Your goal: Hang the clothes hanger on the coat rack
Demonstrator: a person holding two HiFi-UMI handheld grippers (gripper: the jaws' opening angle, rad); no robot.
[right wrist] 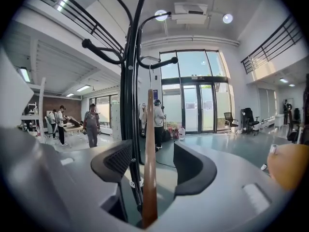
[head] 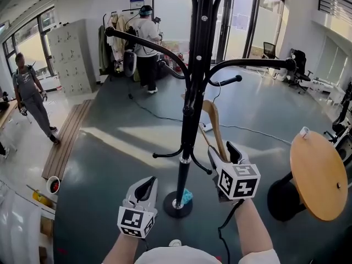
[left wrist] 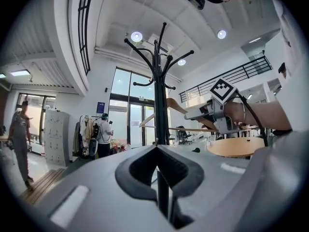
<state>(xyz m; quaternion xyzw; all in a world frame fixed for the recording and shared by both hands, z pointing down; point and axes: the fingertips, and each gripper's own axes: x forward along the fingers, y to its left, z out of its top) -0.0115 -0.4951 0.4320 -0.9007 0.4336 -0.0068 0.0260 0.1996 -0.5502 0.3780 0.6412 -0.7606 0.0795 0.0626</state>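
Note:
The black coat rack [head: 190, 120] stands straight ahead, its curved pegs spreading overhead. A wooden clothes hanger [head: 213, 126] hangs close on the pole's right, its wire hook up by a short knobbed peg [head: 225, 81]; whether the hook rests on it I cannot tell. My right gripper [head: 224, 150] is open, and the hanger's wooden arm [right wrist: 149, 178] runs up between its jaws with a gap on each side. My left gripper [head: 146, 185] is shut and empty, low on the pole's left. From the left gripper [left wrist: 157, 151] I see the rack [left wrist: 158, 95] and hanger [left wrist: 175, 105].
A round wooden table [head: 319, 175] stands at my right on a black base. A person [head: 30, 100] walks at far left, another [head: 146, 43] stands at the back by hung clothes. Grey lockers [head: 69, 56] line the left wall. A cable [head: 165, 114] crosses the floor.

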